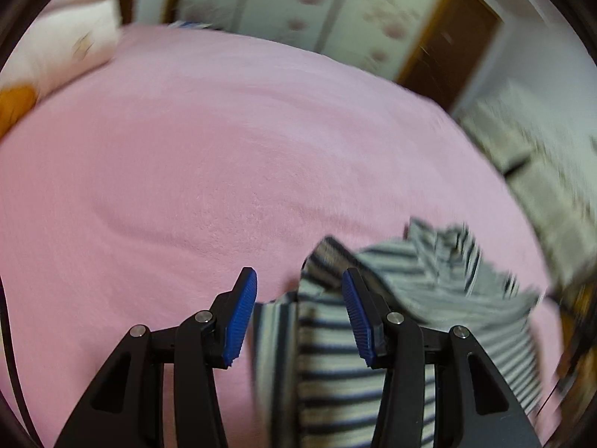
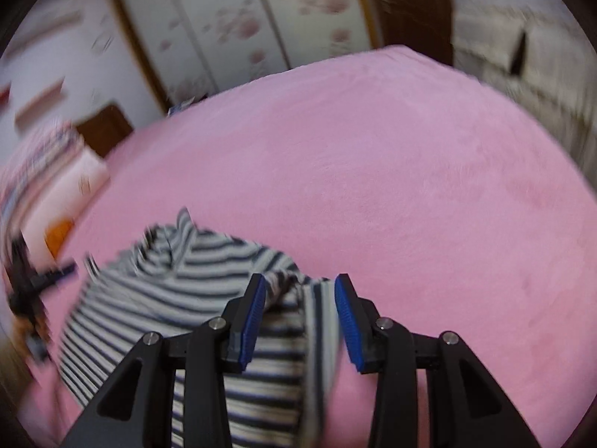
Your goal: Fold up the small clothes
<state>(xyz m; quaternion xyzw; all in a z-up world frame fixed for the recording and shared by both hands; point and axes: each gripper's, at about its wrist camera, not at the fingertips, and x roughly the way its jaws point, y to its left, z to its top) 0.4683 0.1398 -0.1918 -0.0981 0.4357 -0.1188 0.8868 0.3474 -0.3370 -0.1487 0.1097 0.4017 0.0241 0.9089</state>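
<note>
A small black-and-white striped garment [image 1: 421,287] lies rumpled on the pink bed cover [image 1: 209,156]. In the left wrist view my left gripper [image 1: 300,313] is open above the garment's left edge, with the cloth under the gap and right finger. In the right wrist view the same garment [image 2: 179,283] lies at lower left, and my right gripper [image 2: 300,317] is open over its right edge, on the pink cover [image 2: 429,194]. Neither gripper holds cloth. Both views are motion-blurred.
A white and orange pillow [image 1: 67,52] lies at the bed's far left corner; it also shows in the right wrist view [image 2: 71,190]. Flowered wardrobe doors [image 2: 238,26] stand behind the bed. A dark object, maybe the other gripper [image 2: 30,283], is at the left edge.
</note>
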